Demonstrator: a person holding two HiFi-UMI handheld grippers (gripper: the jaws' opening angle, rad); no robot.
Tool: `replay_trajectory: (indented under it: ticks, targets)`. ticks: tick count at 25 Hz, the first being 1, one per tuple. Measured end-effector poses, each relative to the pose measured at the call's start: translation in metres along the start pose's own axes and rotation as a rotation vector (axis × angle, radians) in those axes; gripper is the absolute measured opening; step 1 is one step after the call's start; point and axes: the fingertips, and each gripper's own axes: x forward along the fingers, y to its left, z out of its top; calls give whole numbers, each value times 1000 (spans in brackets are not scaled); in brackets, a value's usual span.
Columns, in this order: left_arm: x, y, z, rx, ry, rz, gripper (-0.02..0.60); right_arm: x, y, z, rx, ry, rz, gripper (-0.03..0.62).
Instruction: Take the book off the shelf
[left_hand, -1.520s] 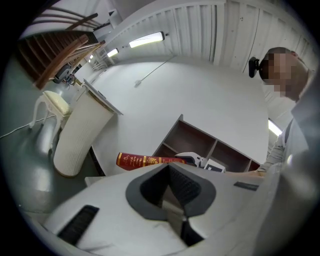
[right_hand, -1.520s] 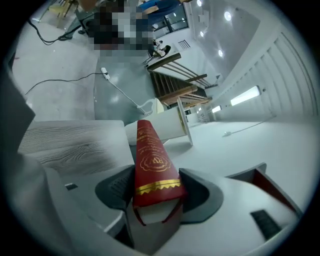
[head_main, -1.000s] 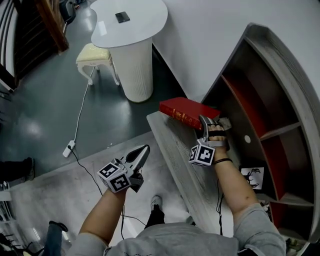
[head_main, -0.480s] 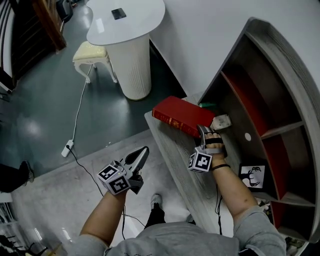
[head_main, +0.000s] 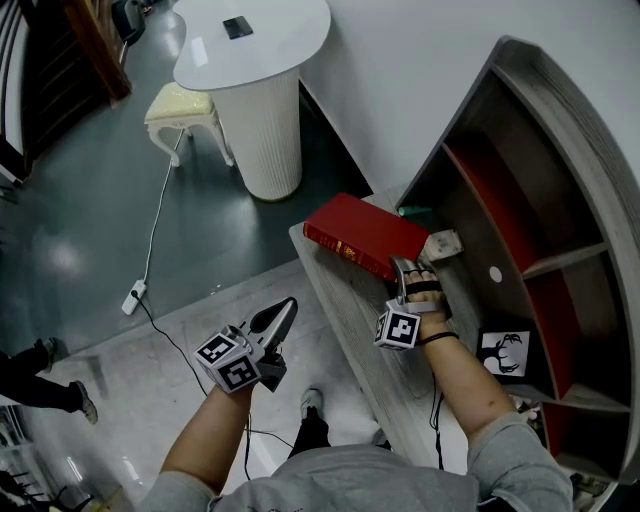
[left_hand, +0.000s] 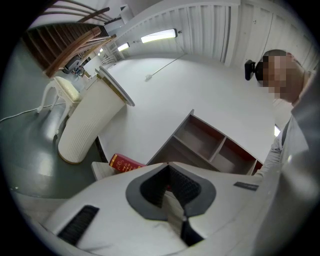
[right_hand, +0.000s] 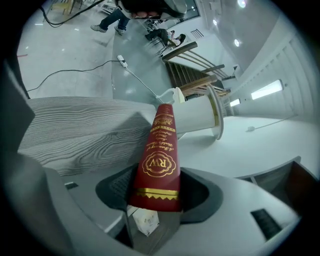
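My right gripper (head_main: 408, 270) is shut on one end of a red hardcover book (head_main: 365, 235) with gold print on the spine. The book hangs over the grey wooden top (head_main: 345, 305), just outside the open shelf unit (head_main: 520, 230). In the right gripper view the spine (right_hand: 161, 160) stands upright between the two pads, with a white paper tag below it. My left gripper (head_main: 285, 310) is shut and holds nothing; it hovers at the lower left over the floor, away from the book. The left gripper view shows the book (left_hand: 125, 163) small and far off.
The shelf unit has red back panels, and a deer picture card (head_main: 503, 353) stands in a lower compartment. A white round pedestal table (head_main: 255, 60) and a cream stool (head_main: 185, 110) stand beyond the grey top. A cable with a power strip (head_main: 135, 297) runs across the floor.
The right gripper has drawn the book a little out from the shelf opening, towards me and to the left. The left gripper has hardly moved.
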Motion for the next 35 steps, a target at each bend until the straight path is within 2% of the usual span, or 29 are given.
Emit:
replay_trajectory:
  ticks: [14, 18, 19, 21, 22, 23, 24, 25, 35]
  targets:
    - [-14, 2, 3, -14, -22, 7, 12, -3, 26, 8, 32, -14, 85, 301]
    - [-16, 1, 2, -17, -23, 4, 12, -3, 53, 12, 22, -27, 202, 335]
    - [-17, 1, 1, -17, -21, 3, 12, -3, 65, 13, 17, -27, 257, 345]
    - [-18, 1, -2, -15, -16, -1, 12, -3, 96, 11, 16, -10, 423, 354]
    - [-19, 1, -3, -13, -13, -3, 12, -4, 111, 10, 31, 3, 514, 322]
    - [-20, 1, -4, -12, -11, -4, 12, -5, 120, 10, 52, 10, 578, 359]
    - [-21, 1, -5, -17, -11, -2, 12, -5, 124, 10, 71, 12, 610, 363]
    - [-22, 1, -5, -22, -12, 1, 12, -5, 123, 10, 83, 11, 623, 347]
    - [-30, -1, -1, -6, -17, -8, 12, -7, 119, 13, 99, -1, 645, 350]
